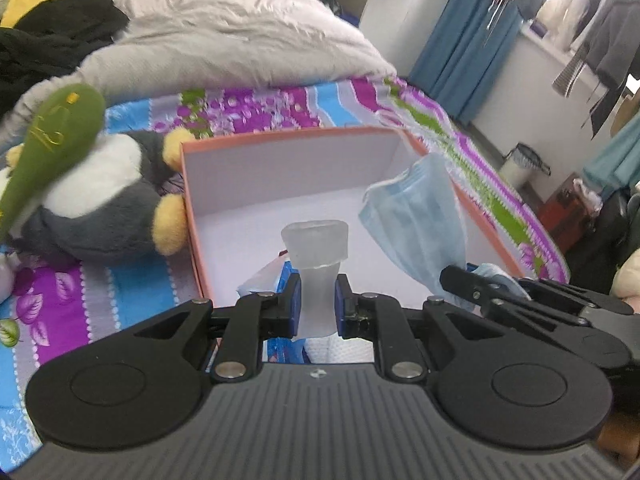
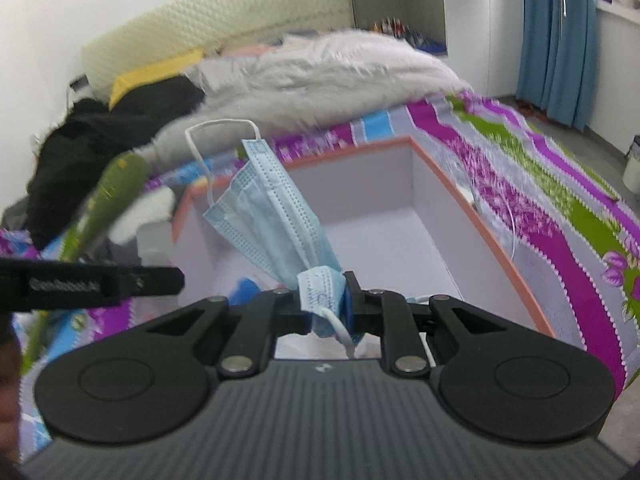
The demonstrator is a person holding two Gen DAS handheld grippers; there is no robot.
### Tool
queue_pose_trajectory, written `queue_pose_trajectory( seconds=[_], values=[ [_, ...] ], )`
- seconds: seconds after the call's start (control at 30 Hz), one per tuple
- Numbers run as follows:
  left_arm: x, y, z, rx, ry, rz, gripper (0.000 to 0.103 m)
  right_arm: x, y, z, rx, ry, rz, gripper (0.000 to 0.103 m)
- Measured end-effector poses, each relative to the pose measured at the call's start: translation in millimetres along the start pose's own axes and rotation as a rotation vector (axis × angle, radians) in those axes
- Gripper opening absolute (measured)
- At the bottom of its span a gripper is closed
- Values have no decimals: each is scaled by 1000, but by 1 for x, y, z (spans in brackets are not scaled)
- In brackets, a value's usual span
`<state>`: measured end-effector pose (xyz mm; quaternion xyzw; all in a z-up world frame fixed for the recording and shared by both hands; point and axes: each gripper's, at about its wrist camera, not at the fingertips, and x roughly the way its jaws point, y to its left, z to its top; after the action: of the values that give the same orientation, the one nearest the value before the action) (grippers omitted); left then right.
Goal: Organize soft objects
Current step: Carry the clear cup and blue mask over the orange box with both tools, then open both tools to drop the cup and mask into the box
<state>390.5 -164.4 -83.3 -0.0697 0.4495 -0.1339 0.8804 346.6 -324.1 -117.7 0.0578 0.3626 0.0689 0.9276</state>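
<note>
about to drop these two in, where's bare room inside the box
The box floor is bare through the middle and toward its far wall. The near corner under the left gripper already holds a blue-and-white packet. Outside, the plush penguin crowds the left wall.

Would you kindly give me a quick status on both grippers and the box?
Left gripper shut on frosted cap. Right gripper shut on face mask. Both above open box. Nothing in the way.

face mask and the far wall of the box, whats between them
Nothing: only the box's bare pale floor lies beyond the face mask, seen from the right wrist.
</note>
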Motion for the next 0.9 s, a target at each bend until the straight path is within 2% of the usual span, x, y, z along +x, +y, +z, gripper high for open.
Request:
queue_pose_trajectory(
  seconds=[0.3, 0.33, 0.43, 0.47, 0.53, 0.57, 0.73, 0.9],
  values=[
    [49, 2, 2, 22, 100, 16, 18, 40, -19, -13, 15, 100, -27, 21],
    [50, 2, 1, 21, 105, 18, 24, 42, -20, -14, 16, 106, -26, 22],
    [52, 2, -1, 28, 114, 33, 27, 42, -23, -15, 31, 110, -49, 30],
    [50, 2, -1, 32, 112, 38, 30, 41, -23, -16, 37, 111, -49, 31],
    [43, 2, -2, 33, 104, 41, 35, 38, -26, -17, 53, 110, -50, 44],
    [39, 3, -2, 29, 98, 37, 37, 34, -26, -18, 57, 106, -52, 46],
    [12, 0, 0, 44, 69, 29, 38, 17, -26, -18, 70, 84, -59, 47],
    [-30, -9, 1, 70, 17, 8, 38, -18, -20, -12, 97, 20, -58, 47]
  ],
)
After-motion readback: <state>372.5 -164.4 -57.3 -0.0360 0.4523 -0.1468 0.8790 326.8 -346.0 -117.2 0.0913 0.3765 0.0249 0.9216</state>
